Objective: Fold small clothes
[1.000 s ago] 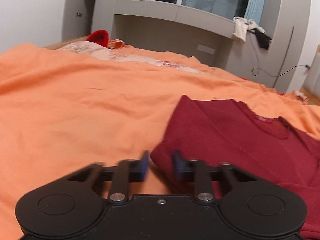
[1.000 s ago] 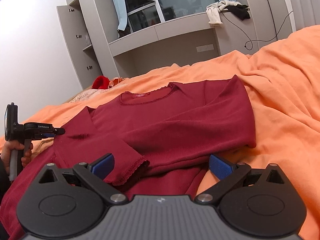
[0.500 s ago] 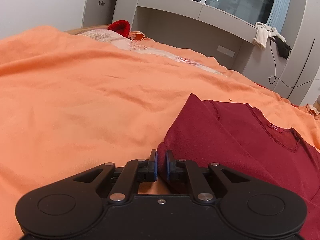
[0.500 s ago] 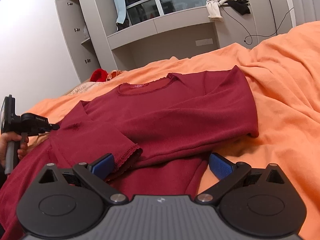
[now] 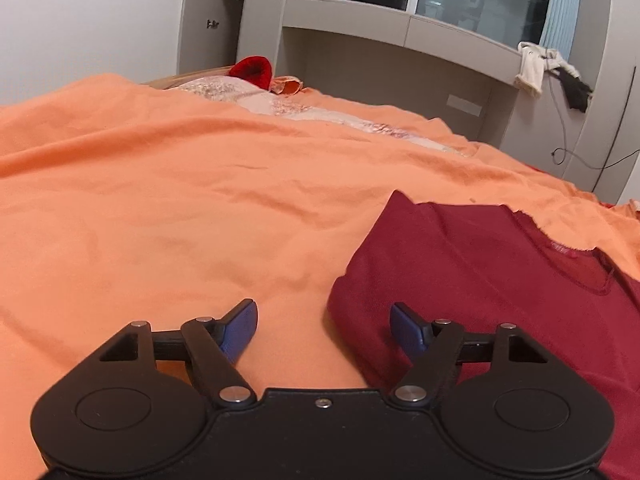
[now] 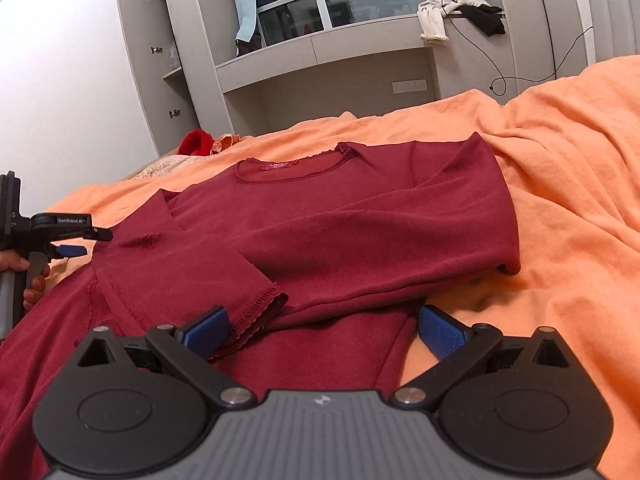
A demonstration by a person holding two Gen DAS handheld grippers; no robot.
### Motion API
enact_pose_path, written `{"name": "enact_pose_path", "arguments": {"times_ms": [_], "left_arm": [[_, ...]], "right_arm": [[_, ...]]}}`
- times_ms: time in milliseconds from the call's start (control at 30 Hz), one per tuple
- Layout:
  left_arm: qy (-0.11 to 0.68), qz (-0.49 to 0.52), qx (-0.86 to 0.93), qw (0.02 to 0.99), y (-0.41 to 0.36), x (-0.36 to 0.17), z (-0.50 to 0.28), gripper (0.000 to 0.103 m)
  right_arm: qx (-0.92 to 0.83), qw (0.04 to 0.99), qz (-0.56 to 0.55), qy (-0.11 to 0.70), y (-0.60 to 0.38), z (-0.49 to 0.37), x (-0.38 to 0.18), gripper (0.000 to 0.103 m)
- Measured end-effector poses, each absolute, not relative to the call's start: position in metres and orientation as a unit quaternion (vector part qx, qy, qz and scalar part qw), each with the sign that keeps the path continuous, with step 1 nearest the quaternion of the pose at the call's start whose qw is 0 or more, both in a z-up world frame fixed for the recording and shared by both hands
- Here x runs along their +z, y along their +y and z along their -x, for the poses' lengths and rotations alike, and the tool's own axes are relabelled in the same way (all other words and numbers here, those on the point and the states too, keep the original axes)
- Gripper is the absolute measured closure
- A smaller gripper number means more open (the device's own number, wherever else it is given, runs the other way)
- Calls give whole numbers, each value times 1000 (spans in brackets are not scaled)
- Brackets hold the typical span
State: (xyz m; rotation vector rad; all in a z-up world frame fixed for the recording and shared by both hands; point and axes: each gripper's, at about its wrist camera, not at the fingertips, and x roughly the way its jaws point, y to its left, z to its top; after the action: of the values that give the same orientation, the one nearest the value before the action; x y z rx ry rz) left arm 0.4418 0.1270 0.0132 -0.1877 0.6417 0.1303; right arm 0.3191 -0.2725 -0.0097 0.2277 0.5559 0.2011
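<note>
One dark red long-sleeved top lies flat at the centre of the right wrist frame on the bed's one orange blanket, both of its sleeves folded in across the body. The left tongs, at the lower centre of their own frame, have just been opening and now stand released, with the top's folded edge lying loose between the two blue pads. The right tongs stand wide and released over the hem, one lace-trimmed cuff just beside the left pad.
</note>
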Motion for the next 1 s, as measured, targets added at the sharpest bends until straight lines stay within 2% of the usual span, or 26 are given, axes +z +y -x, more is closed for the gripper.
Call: {"name": "enact_pose_path", "arguments": {"times_ms": [200,433,533,600,667,1000], "left_arm": [[333,113,78,933,138,4,-445,26],[338,92,86,933,133,2,-446,24],[330,96,99,934,132,7,-440,16],[326,96,111,934,130,9,-434,6],[317,96,121,936,126,13,-427,3],[268,151,124,943,122,41,-352,1]], "right_arm": [[100,950,-116,272,-274,-319,-11,0],[100,949,-115,275,-274,-319,-11,0],[100,949,-115,276,-273,-319,-11,0],[100,949,-115,276,-273,-319,-11,0],[100,949,-115,276,-273,-319,-11,0],[74,966,-137,209,-284,-288,-4,0]]}}
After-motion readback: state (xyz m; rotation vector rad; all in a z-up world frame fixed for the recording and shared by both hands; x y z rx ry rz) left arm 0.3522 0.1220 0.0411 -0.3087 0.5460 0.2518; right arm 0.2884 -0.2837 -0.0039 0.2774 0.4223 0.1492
